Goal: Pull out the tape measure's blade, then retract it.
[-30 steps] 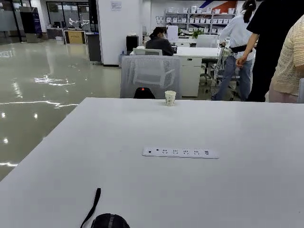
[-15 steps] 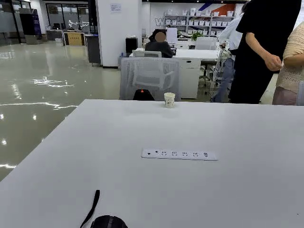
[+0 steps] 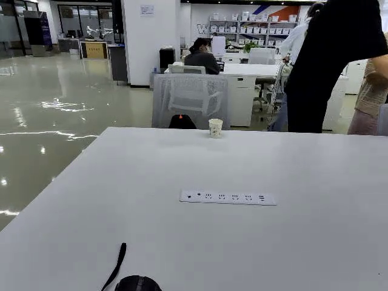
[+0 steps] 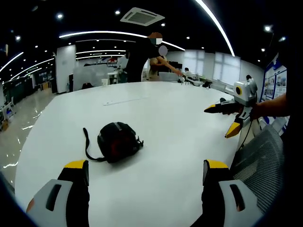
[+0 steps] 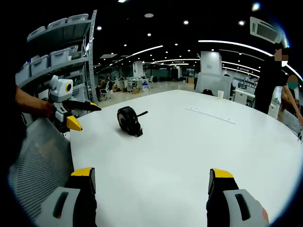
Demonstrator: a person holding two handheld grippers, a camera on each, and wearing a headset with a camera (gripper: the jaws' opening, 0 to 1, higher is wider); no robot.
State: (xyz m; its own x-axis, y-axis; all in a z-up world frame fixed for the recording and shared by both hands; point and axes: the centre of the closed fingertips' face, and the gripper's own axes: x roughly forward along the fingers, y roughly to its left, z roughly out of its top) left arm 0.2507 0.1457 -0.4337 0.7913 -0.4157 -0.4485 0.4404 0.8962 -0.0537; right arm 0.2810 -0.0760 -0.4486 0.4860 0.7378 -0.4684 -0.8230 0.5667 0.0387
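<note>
A black round tape measure [image 4: 118, 141] with a black wrist strap lies on the white table [image 4: 165, 118], its blade inside. My left gripper [image 4: 147, 179] is open, short of the tape measure, nothing between its yellow-tipped fingers. My right gripper [image 5: 151, 182] is also open and empty, farther from the tape measure [image 5: 129, 120]. Each gripper appears in the other's view, the right gripper [image 4: 218, 120] held over the table's edge and the left gripper [image 5: 89, 118] close beside the tape measure. In the head view the tape measure [image 3: 138, 284] sits at the bottom edge, with the strap [image 3: 116, 265] trailing up and left.
A white power strip [image 3: 228, 197] lies mid-table and a paper cup [image 3: 215, 127] stands at the far edge. Grey mesh chairs [image 3: 191, 100] stand behind the table. People [image 3: 330, 66] stand at the far right.
A person in black at the back right has walked to the left. The head camera has tipped slightly. The tape measure has not moved on the table.
</note>
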